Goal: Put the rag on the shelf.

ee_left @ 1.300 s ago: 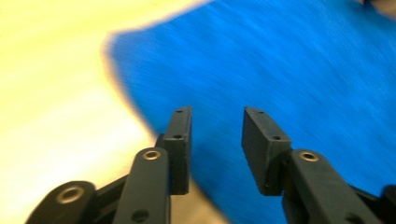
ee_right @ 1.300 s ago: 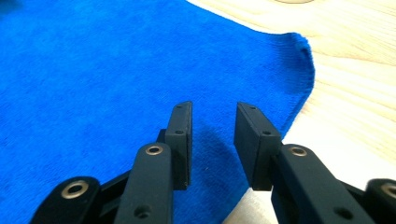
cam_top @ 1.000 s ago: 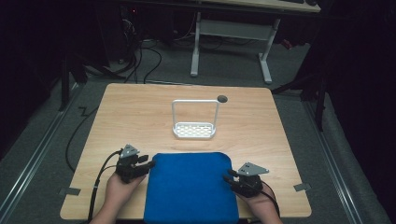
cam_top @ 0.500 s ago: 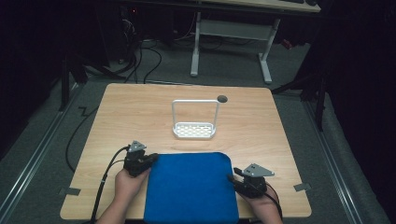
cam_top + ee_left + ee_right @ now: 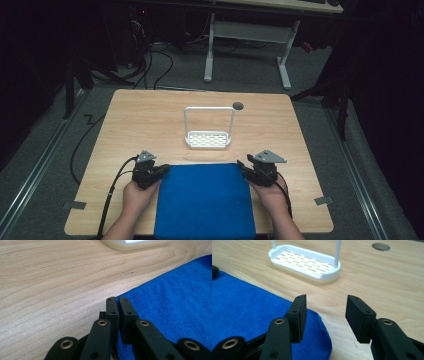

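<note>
A blue cloth [image 5: 202,200] lies flat at the near edge of the wooden table [image 5: 140,120]. My left gripper [image 5: 162,170] sits at the cloth's far left corner. In the left gripper view its jaws [image 5: 117,301] are pressed together on the edge of the cloth [image 5: 175,297]. My right gripper [image 5: 241,165] is at the far right corner, and its jaws have just been opening. In the right gripper view they [image 5: 326,300] stand wide apart, one over the cloth [image 5: 242,310], one over bare wood, with nothing pinched.
A white slotted rack [image 5: 209,139] with a tall wire handle stands mid-table, just beyond the cloth. A round hole [image 5: 238,105] is in the tabletop behind it. Cables trail from both grippers toward the near edge. Dark floor and a desk frame lie beyond the table.
My left gripper's jaws have closed at the cloth's left corner. The right gripper has moved farther up the table to the right corner, and its jaws have spread wider.
</note>
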### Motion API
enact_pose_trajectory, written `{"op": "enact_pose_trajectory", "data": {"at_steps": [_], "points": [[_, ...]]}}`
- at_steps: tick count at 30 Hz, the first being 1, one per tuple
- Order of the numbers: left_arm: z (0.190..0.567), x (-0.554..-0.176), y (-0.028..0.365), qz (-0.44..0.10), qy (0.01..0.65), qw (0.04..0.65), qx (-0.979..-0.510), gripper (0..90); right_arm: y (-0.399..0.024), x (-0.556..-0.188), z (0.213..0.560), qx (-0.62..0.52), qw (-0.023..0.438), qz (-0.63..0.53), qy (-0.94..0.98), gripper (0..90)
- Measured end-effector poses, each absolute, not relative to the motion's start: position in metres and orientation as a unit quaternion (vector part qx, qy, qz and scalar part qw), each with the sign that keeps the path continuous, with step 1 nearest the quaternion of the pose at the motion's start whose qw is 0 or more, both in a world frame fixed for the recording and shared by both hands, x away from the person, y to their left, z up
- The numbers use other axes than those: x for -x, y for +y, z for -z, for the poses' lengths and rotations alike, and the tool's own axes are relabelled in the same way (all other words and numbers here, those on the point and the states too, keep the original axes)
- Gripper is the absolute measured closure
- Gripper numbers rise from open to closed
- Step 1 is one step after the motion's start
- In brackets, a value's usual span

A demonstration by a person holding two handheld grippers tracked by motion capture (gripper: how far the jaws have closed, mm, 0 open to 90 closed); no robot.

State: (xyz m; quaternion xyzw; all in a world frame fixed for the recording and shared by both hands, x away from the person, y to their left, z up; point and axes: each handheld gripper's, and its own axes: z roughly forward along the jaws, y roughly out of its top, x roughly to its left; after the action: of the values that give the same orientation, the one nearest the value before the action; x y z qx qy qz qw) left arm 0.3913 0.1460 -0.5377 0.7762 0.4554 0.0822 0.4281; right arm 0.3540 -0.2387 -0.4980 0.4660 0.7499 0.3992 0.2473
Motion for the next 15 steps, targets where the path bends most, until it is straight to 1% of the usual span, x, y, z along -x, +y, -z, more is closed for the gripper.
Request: {"op": "enact_pose_trajectory", "data": {"at_steps": [4, 10, 15], "points": [[0.538, -0.391, 0.146, -0.081, 0.456, 0.428, -0.776, 87.1, -0.239, -0.353, 0.517, -0.461, 0.235, -0.363, 0.775, 52.4], [0.538, -0.391, 0.146, -0.083, 0.455, 0.428, -0.776, 87.0, -0.238, -0.358, 0.521, -0.46, 0.223, -0.36, 0.781, 52.4], [0.538, -0.39, 0.146, -0.083, 0.455, 0.429, -0.776, 87.0, -0.233, -0.363, 0.527, -0.456, 0.21, -0.35, 0.791, 56.1]]}}
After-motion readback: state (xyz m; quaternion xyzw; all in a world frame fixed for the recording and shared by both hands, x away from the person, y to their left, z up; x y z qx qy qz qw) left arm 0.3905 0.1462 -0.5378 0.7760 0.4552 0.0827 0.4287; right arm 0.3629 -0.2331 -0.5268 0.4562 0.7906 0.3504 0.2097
